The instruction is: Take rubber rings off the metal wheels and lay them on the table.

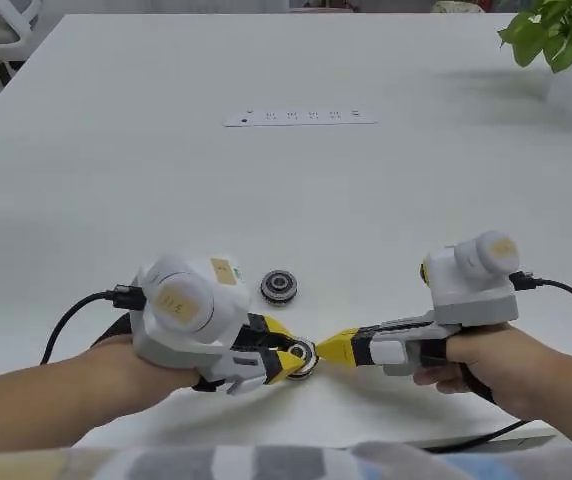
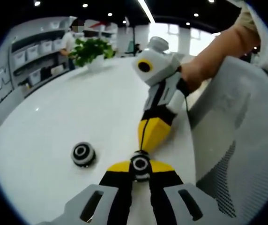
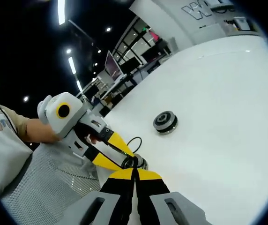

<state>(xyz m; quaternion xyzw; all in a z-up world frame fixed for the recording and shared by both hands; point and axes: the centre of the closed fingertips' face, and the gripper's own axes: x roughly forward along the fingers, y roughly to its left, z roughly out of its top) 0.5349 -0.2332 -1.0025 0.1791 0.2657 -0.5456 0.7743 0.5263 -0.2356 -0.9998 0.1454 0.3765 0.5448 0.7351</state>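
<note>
With the left gripper (image 1: 294, 362) clamped on the metal wheel (image 1: 304, 356) at lower centre and the right gripper (image 1: 328, 349) shut, seemingly nipping its rubber ring (image 3: 134, 138), a steady outward peel looked wisest, the left holding firm.

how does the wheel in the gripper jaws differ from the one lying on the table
1. The held wheel is clamped in the left hand-held gripper; the free wheel lies flat on the table.
2. The right hand-held gripper has its shut tip against the held wheel; the free wheel sits apart from both grippers.
Shared: both look small and round, black around a metal hub.
</note>
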